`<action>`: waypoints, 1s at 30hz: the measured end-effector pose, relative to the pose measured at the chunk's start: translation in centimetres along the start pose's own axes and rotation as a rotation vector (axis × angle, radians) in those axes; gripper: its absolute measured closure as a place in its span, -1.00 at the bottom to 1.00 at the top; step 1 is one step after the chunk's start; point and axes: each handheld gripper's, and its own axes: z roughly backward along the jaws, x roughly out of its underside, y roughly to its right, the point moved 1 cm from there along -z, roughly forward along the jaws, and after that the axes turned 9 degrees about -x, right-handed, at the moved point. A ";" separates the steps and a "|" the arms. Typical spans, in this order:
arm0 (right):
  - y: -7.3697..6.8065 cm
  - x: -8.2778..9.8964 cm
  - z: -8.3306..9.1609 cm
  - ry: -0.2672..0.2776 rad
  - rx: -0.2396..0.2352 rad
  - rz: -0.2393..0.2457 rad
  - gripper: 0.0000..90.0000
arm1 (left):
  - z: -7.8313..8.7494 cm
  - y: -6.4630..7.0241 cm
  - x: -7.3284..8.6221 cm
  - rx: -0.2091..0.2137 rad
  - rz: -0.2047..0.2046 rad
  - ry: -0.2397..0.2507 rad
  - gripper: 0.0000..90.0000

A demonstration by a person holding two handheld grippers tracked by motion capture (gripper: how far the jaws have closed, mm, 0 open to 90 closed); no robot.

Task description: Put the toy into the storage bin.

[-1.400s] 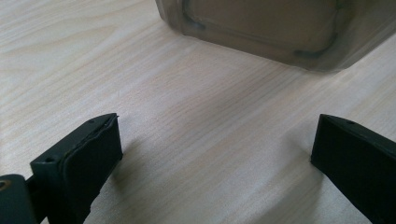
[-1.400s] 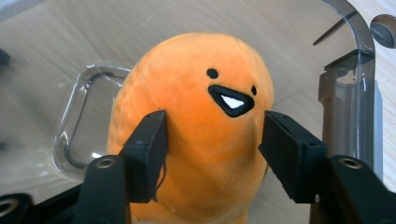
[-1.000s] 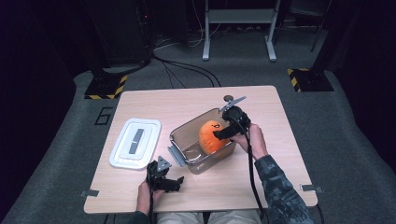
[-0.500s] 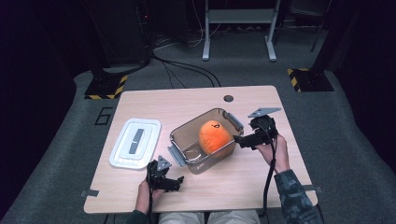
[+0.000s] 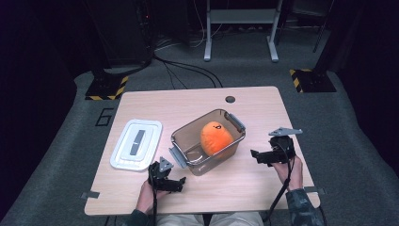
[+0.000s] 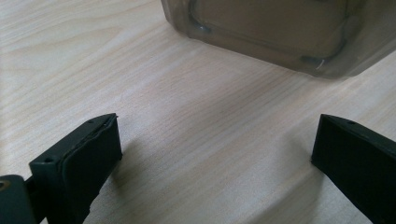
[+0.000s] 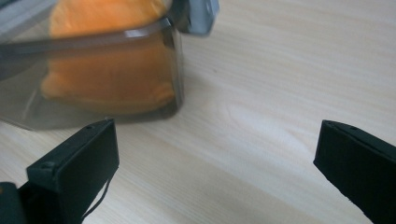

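An orange plush ball (image 5: 215, 137) lies inside a clear smoky plastic box (image 5: 188, 132) in the middle of the wooden table (image 5: 207, 101). The right gripper (image 5: 255, 156) rests low on the table to the right of the box, open and empty; its jaws have just been opening. Its own view shows the box corner (image 7: 173, 70) with the orange ball (image 7: 107, 79) behind the wall. The left gripper (image 5: 179, 182) sits at the table's near edge, in front of the box, open with bare wood between its jaws. The box's base (image 6: 275, 32) lies just ahead of it.
A white lid (image 5: 136, 143) with a grey handle lies flat left of the box. A dark round hole (image 5: 230, 99) marks the table's far side. Grey latches stick out at the box's ends. Cables and stand legs lie on the carpet beyond the table.
The right gripper left the orange ball in the box, drew away to the right and came down to the table. The left gripper stayed where it was.
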 end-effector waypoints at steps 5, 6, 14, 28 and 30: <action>1.0 2.8 -1.9 -0.020 0.019 -0.027 -1.00 | 0.1 -0.2 0.1 0.006 -0.012 -0.005 -1.00; 1.2 3.4 -2.4 -0.024 0.020 -0.047 -1.00 | 0.1 -0.2 0.1 0.005 -0.012 -0.003 -1.00; 3.2 6.4 -4.9 -0.043 0.054 -0.098 -1.00 | 0.9 -0.7 0.3 -0.006 -0.017 0.005 -1.00; 4.4 6.6 -6.5 -0.057 0.152 -0.069 -1.00 | 2.6 -2.5 -0.7 -0.022 -0.014 0.014 -0.98; 4.4 6.7 -6.4 -0.054 0.158 -0.074 -1.00 | 3.0 -2.9 -0.8 -0.016 0.008 0.021 -0.96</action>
